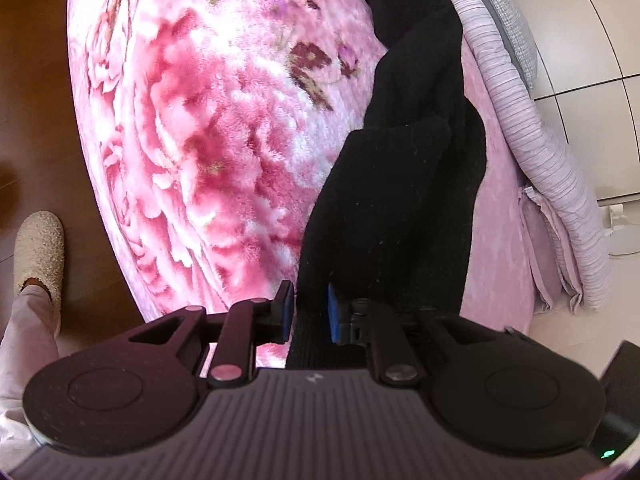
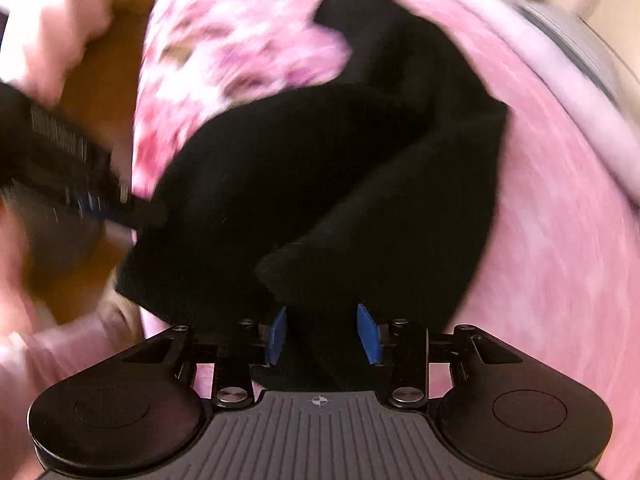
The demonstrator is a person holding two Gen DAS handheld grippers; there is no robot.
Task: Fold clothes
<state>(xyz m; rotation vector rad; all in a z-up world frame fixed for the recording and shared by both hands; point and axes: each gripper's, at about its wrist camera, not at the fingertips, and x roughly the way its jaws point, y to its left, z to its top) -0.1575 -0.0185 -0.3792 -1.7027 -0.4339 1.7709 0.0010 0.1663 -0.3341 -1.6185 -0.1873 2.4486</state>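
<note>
Garment (image 1: 400,184) — black, soft, rumpled

We saw a bed covered by a pink floral blanket (image 1: 208,132), its plush surface spreading out ahead of the fingers and to their left. A black garment (image 1: 400,200) lay on it in loose folds, running from between the fingers away towards the far edge. Beyond it, to the right of the fingers, a striped lilac quilt (image 1: 532,140) lay bunched along the bed's side.

Left tongs (image 1: 310,308) clamped, right tongs (image 2: 325,334) parted, both angled down
</note>
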